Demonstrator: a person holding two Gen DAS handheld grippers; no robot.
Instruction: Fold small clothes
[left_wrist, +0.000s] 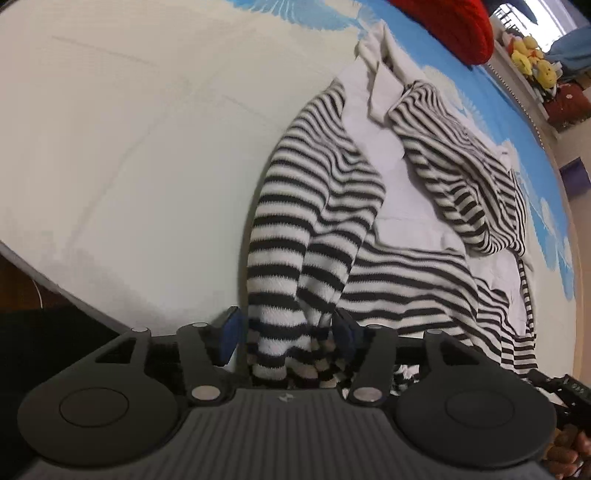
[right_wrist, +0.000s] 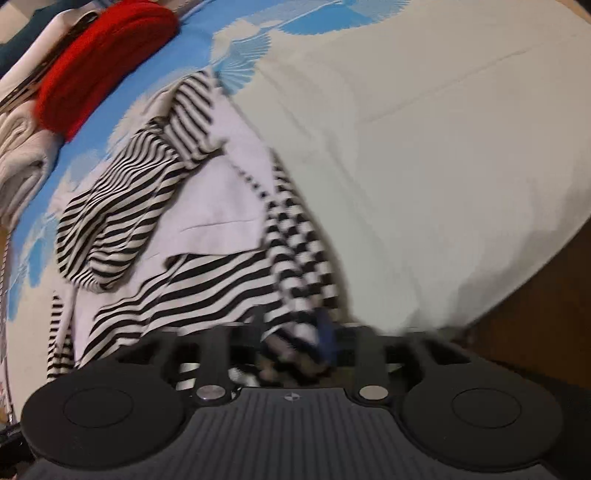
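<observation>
Bedding fills both views: a cream-white sheet (left_wrist: 129, 147) spreads across the near part of the bed, and beyond it lies a blue cover printed with white feathery shapes (left_wrist: 476, 103). Dark wooden floor (right_wrist: 535, 332) shows past the bed's edge. At the far side sits a red knitted bundle (right_wrist: 107, 62), with folded cream knitwear (right_wrist: 22, 155) beside it in the right wrist view. Yellow soft toys (left_wrist: 532, 59) are lined up on a ledge by a window.

The black-and-white striped garment (left_wrist: 369, 229) lies crumpled on a pale white cloth (left_wrist: 399, 206) near the bed's edge, one sleeve bunched toward the far side. The left gripper (left_wrist: 286, 332) stands about half open, a striped sleeve hanging between its blue pads (left_wrist: 229, 332) without being pinched. The right gripper (right_wrist: 291, 336) is blurred; striped fabric lies between its jaws, which appear partly open, though whether they press on it I cannot tell. Fingers of the person's hand (left_wrist: 569, 450) show at the lower corner.
</observation>
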